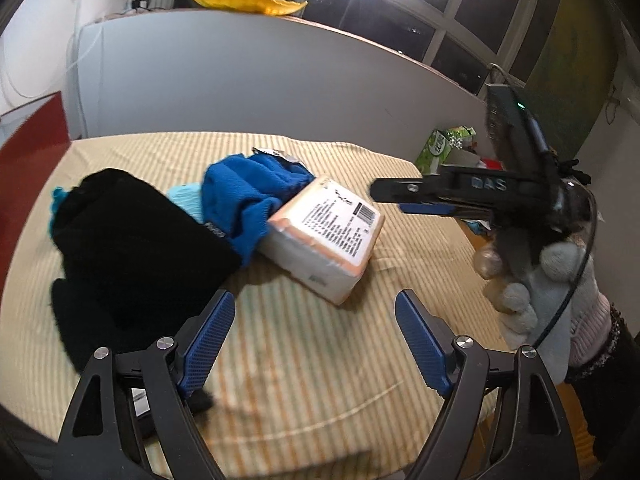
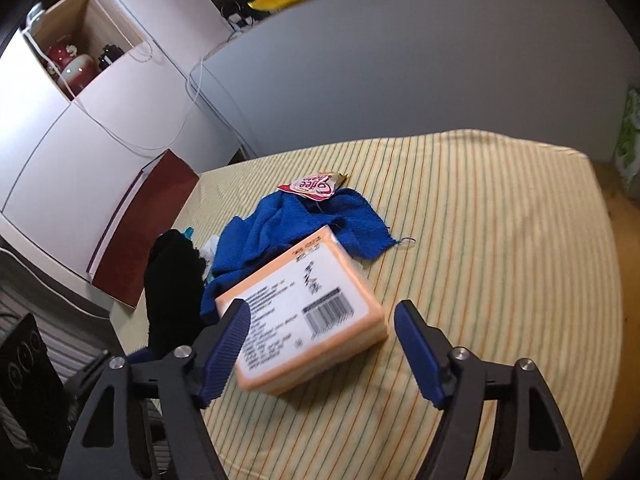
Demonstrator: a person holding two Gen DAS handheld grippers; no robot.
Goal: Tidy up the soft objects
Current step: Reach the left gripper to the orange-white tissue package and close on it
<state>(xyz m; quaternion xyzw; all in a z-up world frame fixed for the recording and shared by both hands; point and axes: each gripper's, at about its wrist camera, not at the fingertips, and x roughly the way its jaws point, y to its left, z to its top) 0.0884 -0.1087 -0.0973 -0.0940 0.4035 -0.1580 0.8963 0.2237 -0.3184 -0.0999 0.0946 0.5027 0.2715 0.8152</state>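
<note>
left gripper [image 1: 315, 316]: jaws spread wide, nothing between them, hanging over the striped tablecloth [image 1: 300, 360]; its left finger [image 1: 212, 340] overlaps the edge of the black garment [image 1: 132, 256] in view, contact cannot be told.
black garment: ahead and left of the left gripper, a dark heap whose folds do not show; its near end runs down behind the left finger.
teal and pale cloth [image 1: 184, 200]: beyond the black garment, mostly buried, only small patches show.
blue towel [image 1: 252, 196]: ahead of the left gripper, crumpled, draped against the black garment and the far side of the tissue pack.
foil sachet [image 2: 314, 186]: at the far edge of the blue towel, part tucked under it; its print is only partly readable.
tissue pack [image 1: 328, 236]: ahead, between the two grippers' lines of sight, lying on the tablecloth with its label up and one side touching the blue towel; small print blurred.
right gripper [image 2: 322, 322]: released, jaws wide apart and gripping nothing; the tissue pack lies just ahead between the fingers, its near left corner hidden behind the left finger [image 2: 228, 344], touch cannot be told.
right gripper from the left wrist view: side on at the right, its finger [image 1: 424, 208] pointing at the tissue pack, motion-blurred.
gloved hand [image 1: 552, 292]: holds the right gripper's handle, cut off at the frame edge.
</note>
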